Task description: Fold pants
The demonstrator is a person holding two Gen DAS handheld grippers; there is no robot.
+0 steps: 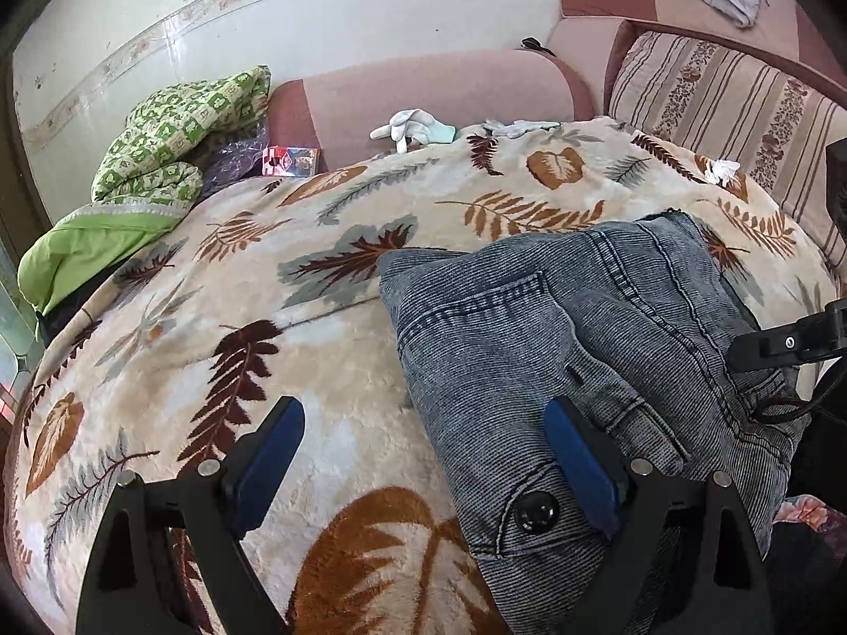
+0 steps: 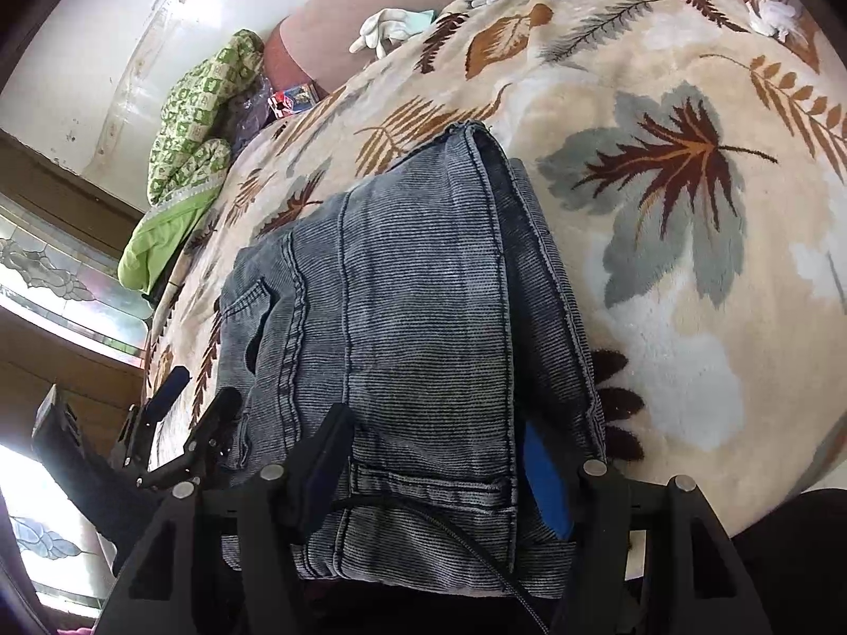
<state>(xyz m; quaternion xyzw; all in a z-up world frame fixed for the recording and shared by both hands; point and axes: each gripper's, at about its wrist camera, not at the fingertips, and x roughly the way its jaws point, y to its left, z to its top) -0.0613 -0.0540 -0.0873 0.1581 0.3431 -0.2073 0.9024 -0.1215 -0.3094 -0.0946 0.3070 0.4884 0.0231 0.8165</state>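
The grey-blue corduroy pants [image 1: 582, 317] lie folded in a thick bundle on a leaf-patterned blanket [image 1: 212, 317]. My left gripper [image 1: 423, 407] is open wide at the bundle's near left corner. Its left finger is over bare blanket and its right blue pad rests on the waistband beside the black button [image 1: 535, 512]. In the right wrist view the pants [image 2: 413, 291] fill the gap of my right gripper [image 2: 436, 423], which is shut on the bundle's near end. The denim edge laps over its right blue pad. The left gripper [image 2: 204, 386] shows at the bundle's left side.
A green quilt [image 1: 174, 143] is heaped at the far left against the wall. White gloves [image 1: 413, 124] and a small colourful box [image 1: 291, 161] lie by the pink sofa back [image 1: 423, 90]. A striped pillow [image 1: 714, 95] stands far right. A black cable [image 2: 423, 518] crosses the waistband.
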